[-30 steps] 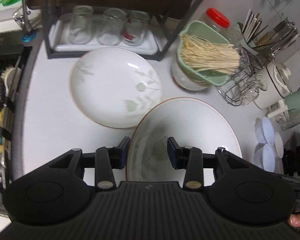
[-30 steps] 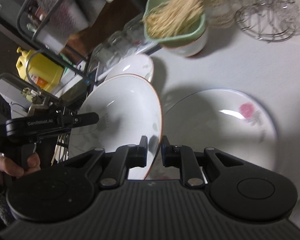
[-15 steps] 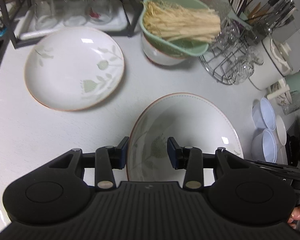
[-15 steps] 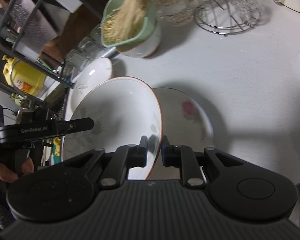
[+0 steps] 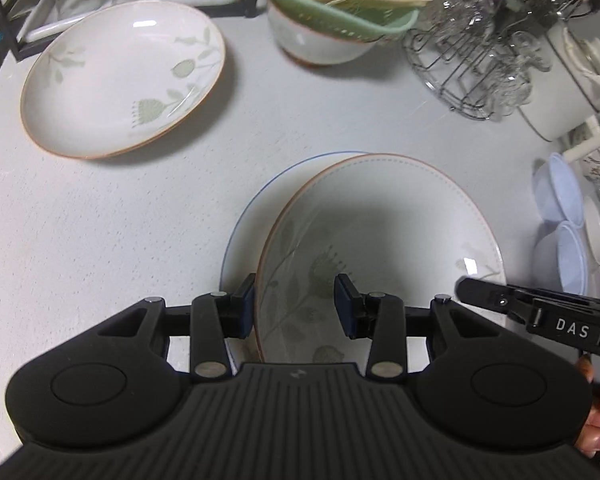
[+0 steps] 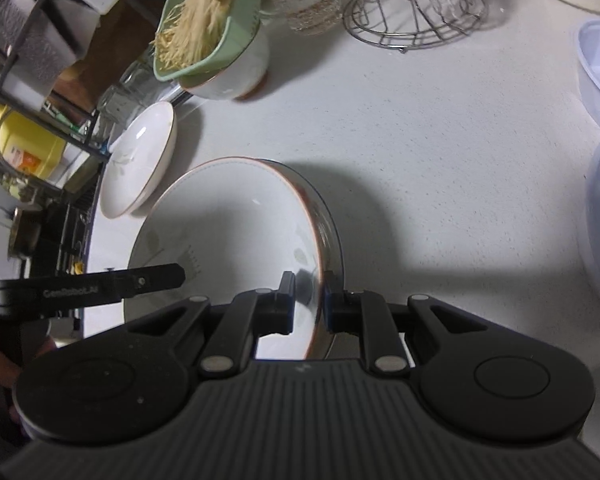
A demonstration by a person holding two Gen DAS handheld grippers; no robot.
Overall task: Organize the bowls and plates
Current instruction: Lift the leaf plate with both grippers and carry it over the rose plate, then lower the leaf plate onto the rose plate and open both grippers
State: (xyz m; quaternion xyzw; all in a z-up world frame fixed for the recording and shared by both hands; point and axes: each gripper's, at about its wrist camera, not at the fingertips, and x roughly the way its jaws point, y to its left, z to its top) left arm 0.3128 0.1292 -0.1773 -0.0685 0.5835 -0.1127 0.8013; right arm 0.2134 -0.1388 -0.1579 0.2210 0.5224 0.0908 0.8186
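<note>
Ur right gripper point(image 6: 307, 304) pinches the floral plate point(image 5: 380, 236) rim; left gripper point(image 5: 295, 306) straddles it, prob gripping. Blue-rimmed plate point(image 5: 240, 232) sits right underneath, peeking out ~9 o'clock.

Floral plate point(image 5: 380, 216) tilted over blue-rimmed plate point(image 5: 240, 224)

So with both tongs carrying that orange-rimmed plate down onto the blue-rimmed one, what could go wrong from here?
1. The orange-rimmed plate sits off-centre over the blue-rimmed plate, so it may land crooked and rock or slide.
2. The right tongs pinch only the thin rim, and the left tongs stand wider around the near edge; the plate could tip or slip.
3. It looks tilted, so one edge may strike the lower plate first and chip it.
</note>
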